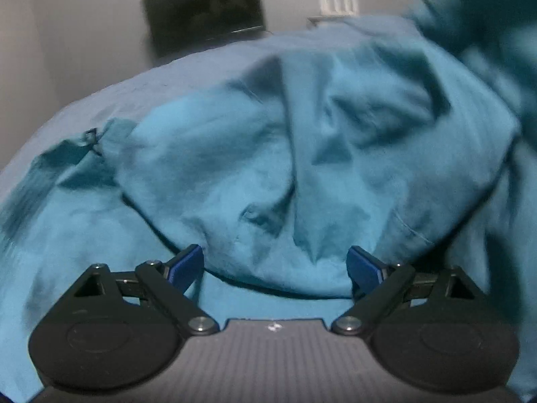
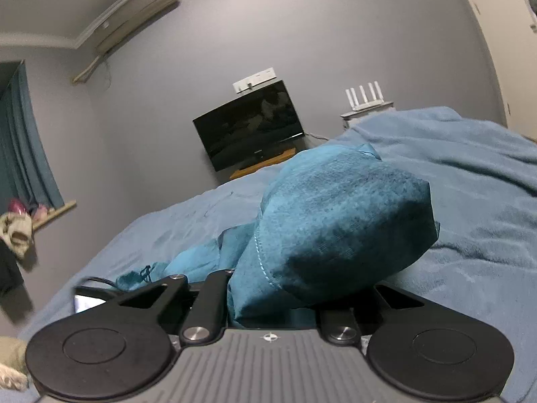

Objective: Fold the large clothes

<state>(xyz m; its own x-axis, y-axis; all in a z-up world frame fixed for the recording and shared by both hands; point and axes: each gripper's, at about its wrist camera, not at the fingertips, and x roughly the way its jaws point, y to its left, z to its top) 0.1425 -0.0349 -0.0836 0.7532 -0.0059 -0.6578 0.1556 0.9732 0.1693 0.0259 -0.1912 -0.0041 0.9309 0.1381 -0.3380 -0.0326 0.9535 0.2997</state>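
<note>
Slippage is looming: right tool [image 2: 268, 299] is pinching the crumpled teal fleece garment [image 2: 335, 221] shallowly, while left tool [image 1: 275, 268] is hovering spread above it, gripping nothing.

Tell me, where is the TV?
In the right wrist view the TV stands against the far grey wall, beyond the blue bed, left of the white router.
</note>
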